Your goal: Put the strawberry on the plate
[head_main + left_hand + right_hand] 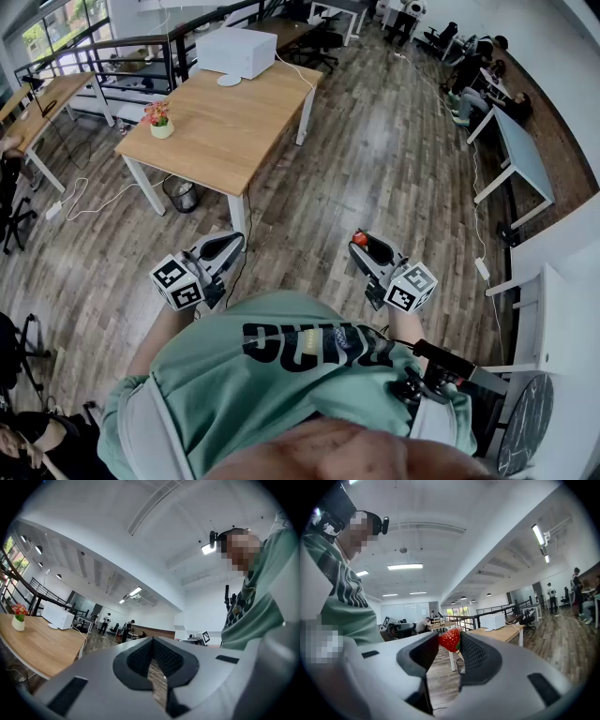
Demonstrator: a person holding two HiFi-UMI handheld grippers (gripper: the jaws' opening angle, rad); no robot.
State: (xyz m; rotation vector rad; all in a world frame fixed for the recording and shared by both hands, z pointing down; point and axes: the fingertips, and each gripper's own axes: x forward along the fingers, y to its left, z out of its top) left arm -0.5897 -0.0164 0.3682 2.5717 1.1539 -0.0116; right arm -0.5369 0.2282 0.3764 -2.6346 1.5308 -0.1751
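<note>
**A:** Right fingers, status?

**B:** My right gripper (450, 644) has its fingers clamped on the strawberry (450, 639). It sits right at the tips with one pad on each side, and a bit of green shows at its lower edge.

**A:** Left?

**B:** My left gripper (152, 641) has its fingers together at the tips with nothing between them. There's a slit lower down, and floor shows through it.

**A:** Where's the berry overall?

**B:** In the air, out in front of my chest, over the wooden floor (375, 159). It touches nothing but the two pads.

**A:** Can the head view confirm the grip?

**B:** No. There the strawberry (357, 238) is only a red speck at the gripper tip, too small to read. The right gripper view settles it.

**A:** Anything hidden or cut off?

**B:** My green shirt (281, 375) fills the bottom of the head view and covers most of my arms. A round dark marbled thing (525, 422) at bottom right is clipped by the frame, and I can't tell what it is.

**A:** View differences?

**B:** Only the head view shows the marker cubes (411, 286). The wooden surface (225, 122) is well ahead and carries a white box (236, 52) and a flower pot (161, 122). The left gripper view catches the pot at its left edge. The right gripper view shows the box but not the pot.
</note>
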